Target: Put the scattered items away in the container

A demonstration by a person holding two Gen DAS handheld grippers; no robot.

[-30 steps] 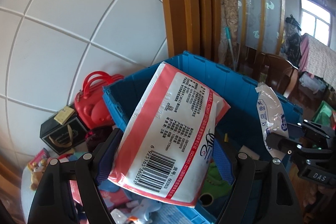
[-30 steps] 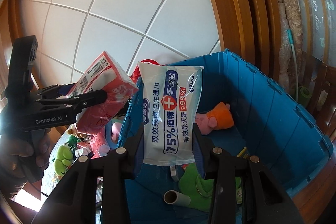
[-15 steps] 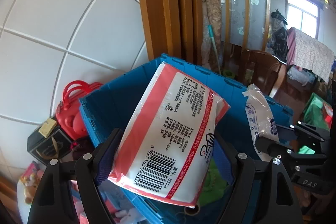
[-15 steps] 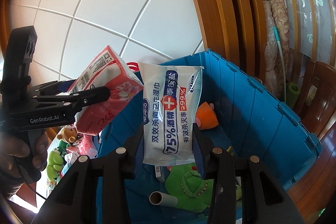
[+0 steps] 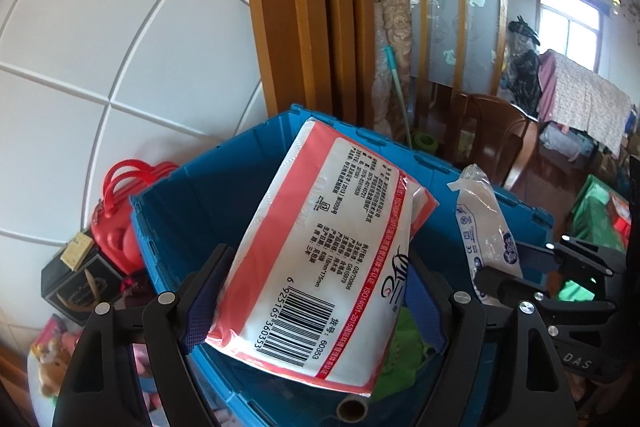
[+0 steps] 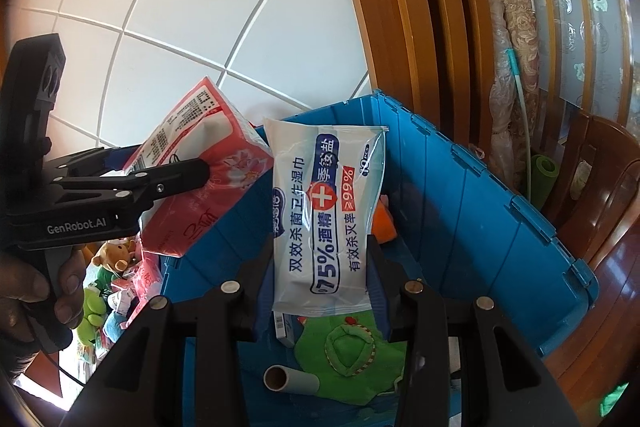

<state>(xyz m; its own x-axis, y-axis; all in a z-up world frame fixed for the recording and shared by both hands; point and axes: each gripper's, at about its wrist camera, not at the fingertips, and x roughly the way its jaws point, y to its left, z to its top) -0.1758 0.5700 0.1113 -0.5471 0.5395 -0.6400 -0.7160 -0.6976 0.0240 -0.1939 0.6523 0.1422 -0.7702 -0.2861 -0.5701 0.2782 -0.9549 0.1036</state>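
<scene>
My left gripper (image 5: 316, 291) is shut on a red-and-white tissue pack (image 5: 320, 259) and holds it over the near rim of the blue crate (image 5: 192, 195). The pack also shows in the right wrist view (image 6: 200, 163). My right gripper (image 6: 320, 267) is shut on a white-and-blue wet wipes pack (image 6: 324, 219) and holds it upright over the crate's inside (image 6: 460, 195). The wipes pack also shows at the right of the left wrist view (image 5: 484, 231). A green plush (image 6: 344, 351), a cardboard tube (image 6: 288, 377) and an orange toy (image 6: 386, 223) lie in the crate.
Left of the crate lie a red bag (image 5: 114, 215), a black box (image 5: 76, 279) and several plush toys and packs (image 6: 108, 291). White tiled wall and wooden door frame (image 5: 304, 19) stand behind. A wooden chair (image 5: 492, 143) is at the right.
Both grippers have moved forward and to the right over the crate with their packs; the crate now fills more of each view. Both grips are unchanged.
</scene>
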